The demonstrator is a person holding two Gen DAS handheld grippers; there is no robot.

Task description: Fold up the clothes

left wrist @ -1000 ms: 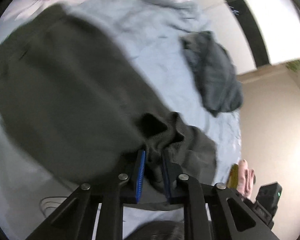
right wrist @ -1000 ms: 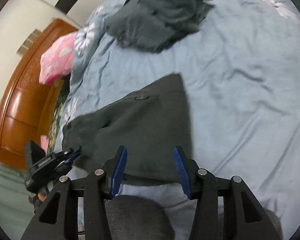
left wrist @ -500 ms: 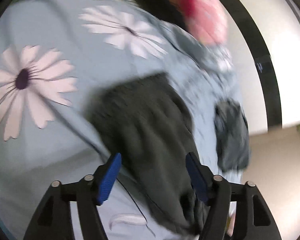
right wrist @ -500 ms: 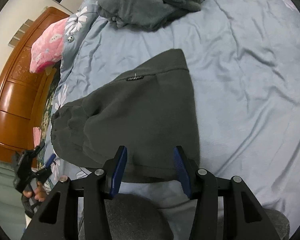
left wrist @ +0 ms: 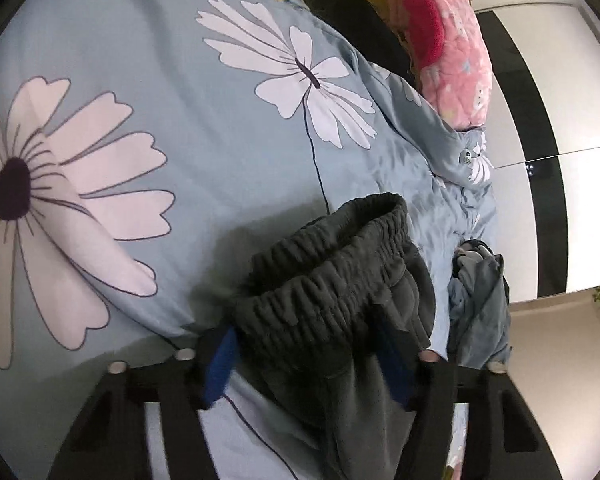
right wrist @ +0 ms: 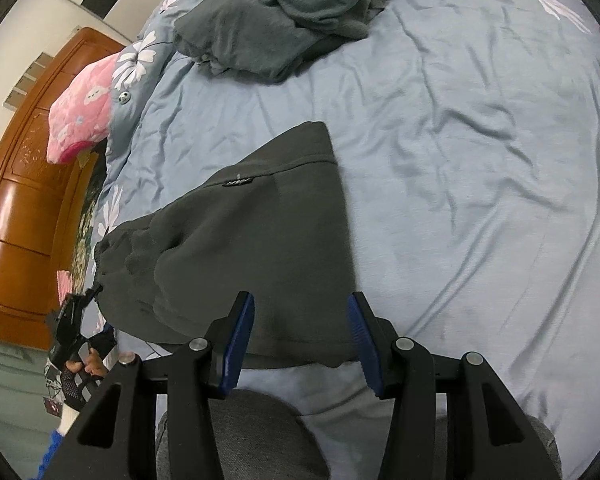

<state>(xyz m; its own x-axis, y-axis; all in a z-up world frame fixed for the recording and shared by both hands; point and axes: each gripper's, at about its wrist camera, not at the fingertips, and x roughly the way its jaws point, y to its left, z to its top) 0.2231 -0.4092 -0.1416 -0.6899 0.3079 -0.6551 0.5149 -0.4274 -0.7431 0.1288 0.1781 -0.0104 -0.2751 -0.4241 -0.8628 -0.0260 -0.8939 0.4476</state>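
Observation:
Dark grey pants [right wrist: 252, 240] lie folded on the light blue flowered bedsheet [right wrist: 480, 160]. In the left wrist view their gathered elastic waistband [left wrist: 332, 288] bulges up between the blue pads of my left gripper [left wrist: 306, 364]. Its jaws are closing around the band, and the cloth covers part of the right pad. My right gripper [right wrist: 300, 332] hovers open over the pants' near edge, with nothing pinched between its pads. At the lower left of the right wrist view, a hand [right wrist: 88, 364] holds the left gripper at the waistband end.
A heap of grey clothes [right wrist: 276, 20] lies further back on the bed, also seen as a pile [left wrist: 480, 304] on the right. A pink pillow [left wrist: 448, 48] leans by the wooden headboard [right wrist: 24, 208]. A grey-clad knee [right wrist: 240, 436] sits below my right gripper.
My left gripper let go of a fold of the pants, opened wide and swung over to the waistband end, which now lies between its jaws. The right gripper stayed put.

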